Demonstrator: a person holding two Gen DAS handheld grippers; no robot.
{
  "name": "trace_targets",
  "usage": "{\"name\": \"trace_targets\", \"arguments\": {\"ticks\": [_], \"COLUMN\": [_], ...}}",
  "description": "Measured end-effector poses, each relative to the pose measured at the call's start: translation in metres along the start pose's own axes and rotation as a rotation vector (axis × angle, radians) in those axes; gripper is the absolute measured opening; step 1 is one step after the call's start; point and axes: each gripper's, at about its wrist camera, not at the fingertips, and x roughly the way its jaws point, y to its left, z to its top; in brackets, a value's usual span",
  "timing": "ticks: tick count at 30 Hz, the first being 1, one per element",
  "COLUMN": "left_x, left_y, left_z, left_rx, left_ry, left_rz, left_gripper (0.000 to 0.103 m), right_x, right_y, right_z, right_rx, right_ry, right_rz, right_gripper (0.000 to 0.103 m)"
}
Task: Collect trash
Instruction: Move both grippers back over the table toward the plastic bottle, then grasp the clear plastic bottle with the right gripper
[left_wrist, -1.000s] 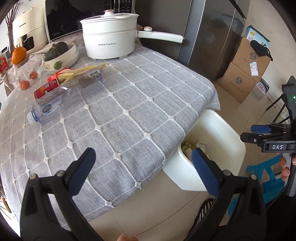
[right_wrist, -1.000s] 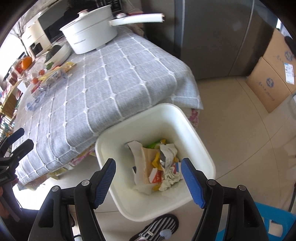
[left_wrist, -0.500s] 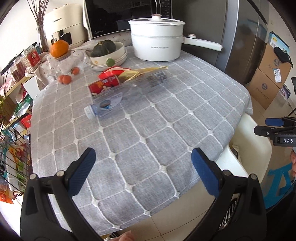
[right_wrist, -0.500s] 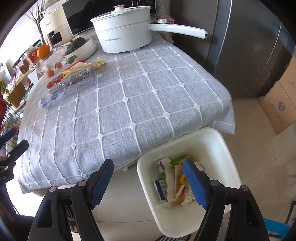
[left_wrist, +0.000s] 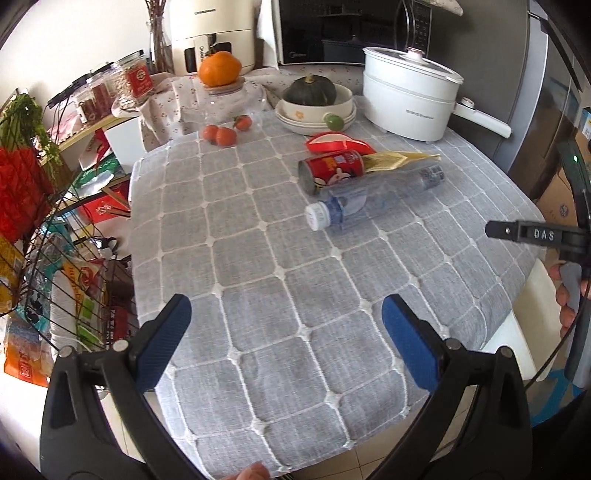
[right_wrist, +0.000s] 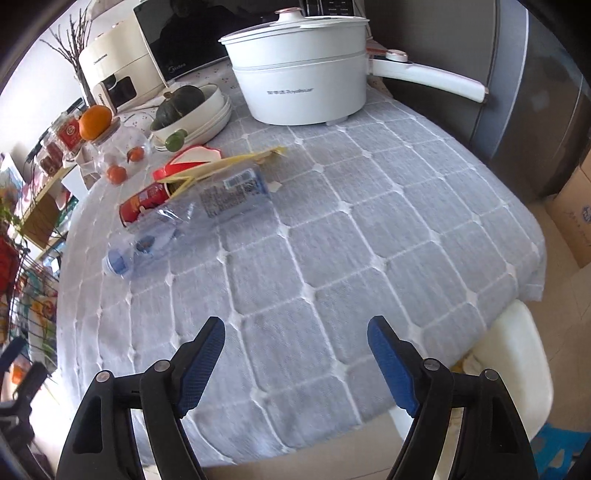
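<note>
Trash is still lying on the table (left_wrist: 258, 387): a clear plastic bottle (left_wrist: 369, 206) is resting on its side in the middle of the gray checked cloth, its white cap pointing toward the near left, and a red can (left_wrist: 330, 171) is lying just beyond it, touching or nearly touching it. A yellow wrapper (left_wrist: 391, 160) is sitting against the far side of the can, with a red and white piece of packaging (left_wrist: 338, 142) just behind that; whether these two are touching I cannot tell. Judging by this cluster, the collecting is only partly done, and at least four pieces are waiting to be picked up. The white bin (right_wrist: 517, 354) is standing on the floor at the near right corner of the table, its rim showing past the cloth's edge; its contents are hidden from here. The left gripper (left_wrist: 282, 332) is hovering over the near part of the cloth with its blue pads spread wide and nothing between them. The right gripper (right_wrist: 295, 354) is likewise hanging over the near cloth, jaws opening and empty. Both are pointing toward the bottle and can, which are lying well apart from either pair of fingers. The pot (left_wrist: 406, 99), the bowl with the squash (left_wrist: 314, 103) and the small oranges (left_wrist: 223, 133) at the far side look like kitchen things to be left alone. The likely next step is reaching across for the bottle, the nearest piece.
</note>
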Motion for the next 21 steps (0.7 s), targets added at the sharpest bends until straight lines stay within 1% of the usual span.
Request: {"name": "trace_targets", "arguments": {"ticks": [2,5,9,11,14,18,20,21], "left_x": [0.000,0.000,-0.003,-0.003,-0.001,0.001,0.001,0.001], "left_y": [0.012,0.027,0.037,0.038,0.036,0.035,0.036,0.037], "left_z": [0.001,0.004,0.004,0.005,0.005,0.007,0.008,0.009], "left_rx": [-0.012,-0.040,-0.066,-0.068,-0.062,-0.062,-0.072,-0.077], "left_ry": [0.001,0.004,0.005,0.007,0.016,0.019,0.020,0.019], "left_rz": [0.021,0.027,0.021,0.009,-0.005,-0.009,-0.008,-0.007], "left_gripper": [0.102,0.102,0.102,0.102,0.102,0.102,0.102,0.102], "right_x": [0.013,0.036,0.069,0.085,0.103,0.120,0.127,0.130], "right_y": [0.019,0.047,0.074,0.084,0.090,0.088,0.085,0.082], "right_z": [0.016,0.037,0.059,0.069,0.076,0.079,0.079,0.079], "right_rx": [0.054,0.147,0.264,0.323,0.383,0.467,0.477,0.473], "right_ry": [0.001,0.011,0.041,0.050,0.070,0.085,0.103,0.113], "right_rz": [0.045,0.116,0.148,0.145,0.114,0.138,0.137,0.150], "right_gripper": [0.082,0.083,0.083,0.083,0.083,0.087,0.088,0.088]}}
